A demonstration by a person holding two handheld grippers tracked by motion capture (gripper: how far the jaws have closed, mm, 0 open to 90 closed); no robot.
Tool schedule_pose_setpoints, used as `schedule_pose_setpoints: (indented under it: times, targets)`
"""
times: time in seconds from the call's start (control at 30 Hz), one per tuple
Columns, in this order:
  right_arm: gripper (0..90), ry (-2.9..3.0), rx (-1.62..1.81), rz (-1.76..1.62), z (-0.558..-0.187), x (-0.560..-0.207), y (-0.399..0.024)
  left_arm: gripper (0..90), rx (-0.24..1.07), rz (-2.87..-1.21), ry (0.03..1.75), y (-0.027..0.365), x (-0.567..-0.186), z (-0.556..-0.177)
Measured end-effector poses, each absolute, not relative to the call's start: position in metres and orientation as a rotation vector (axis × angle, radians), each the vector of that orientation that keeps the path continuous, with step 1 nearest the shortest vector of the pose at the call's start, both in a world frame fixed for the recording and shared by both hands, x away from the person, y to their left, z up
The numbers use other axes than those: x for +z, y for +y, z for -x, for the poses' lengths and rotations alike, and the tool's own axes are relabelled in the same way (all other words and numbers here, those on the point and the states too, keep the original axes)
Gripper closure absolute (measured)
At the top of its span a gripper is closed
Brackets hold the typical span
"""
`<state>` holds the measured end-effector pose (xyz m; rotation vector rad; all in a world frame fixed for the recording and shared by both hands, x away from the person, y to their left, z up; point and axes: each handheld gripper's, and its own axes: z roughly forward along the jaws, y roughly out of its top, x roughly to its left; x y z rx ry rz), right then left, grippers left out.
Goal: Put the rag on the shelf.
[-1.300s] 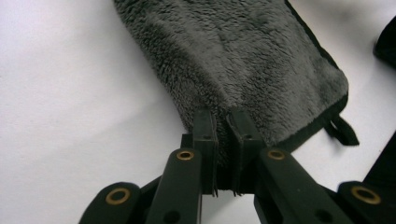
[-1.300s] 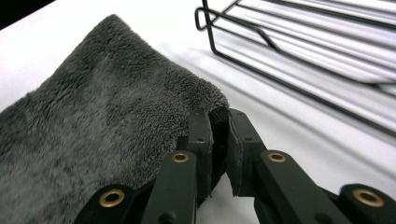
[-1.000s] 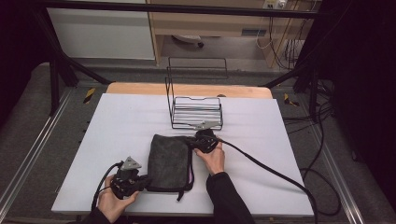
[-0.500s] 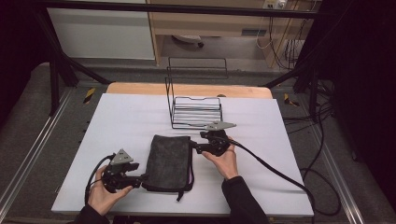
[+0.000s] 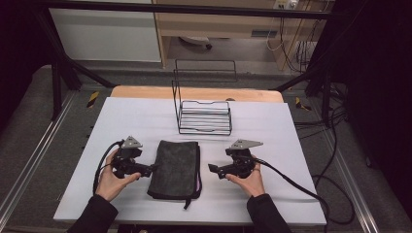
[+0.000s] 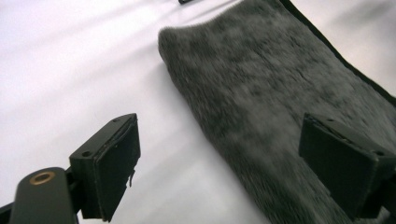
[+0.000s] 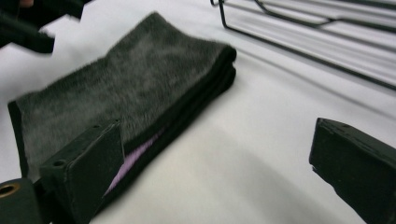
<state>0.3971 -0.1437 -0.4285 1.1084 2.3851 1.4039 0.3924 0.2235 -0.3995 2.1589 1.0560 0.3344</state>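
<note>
A dark grey folded towel (image 5: pixel 176 167) lies flat on the white table (image 5: pixel 291 131), with a purple strip showing between its layers on the right side. My left gripper (image 5: pixel 151 169) hovers just off the towel's left edge, pointing at it. In the left gripper view, my left gripper (image 6: pixel 229 154) has just been opening and stands wide, with the towel (image 6: pixel 261 79) under it and untouched. My right gripper (image 5: pixel 213 168) is to the right of the towel. Its own view shows the right gripper (image 7: pixel 219 158) also just opened, wide and empty, with the towel (image 7: pixel 126 79) to its left.
A black wire rack (image 5: pixel 204 116) stands behind the towel, near the table's far edge, and also appears in the right gripper view as the rack (image 7: pixel 303 32). Black cables trail from both grippers toward the front and right. A wooden strip (image 5: pixel 194 92) borders the table's far side.
Both grippers have opened and let go of the towel, then drawn outward, the left one to the left and the right one to the right and nearer. The towel lies still.
</note>
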Motion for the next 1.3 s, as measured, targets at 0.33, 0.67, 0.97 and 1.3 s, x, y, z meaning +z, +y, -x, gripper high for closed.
schedule_pose_setpoints:
  times: [0.33,0.67,0.97,1.3]
  targets:
    - [2.3,2.404,1.391,-1.144,-0.382,-0.445,-0.158,17.2,0.392,-2.156,1.115,0.213,-0.401,-0.433]
    - [2.6,2.410,1.378,-1.137,-0.380,-0.445,-0.158,35.6,0.371,-2.128,1.191,0.208,-0.416,-0.463]
    - [3.3,2.403,1.386,-1.133,-0.380,-0.444,-0.158,56.6,0.287,-2.151,1.203,0.204,-0.431,-0.471]
    - [4.6,2.363,1.388,-1.169,-0.392,-0.438,-0.150,72.6,0.240,-2.144,1.201,0.201,-0.436,-0.465]
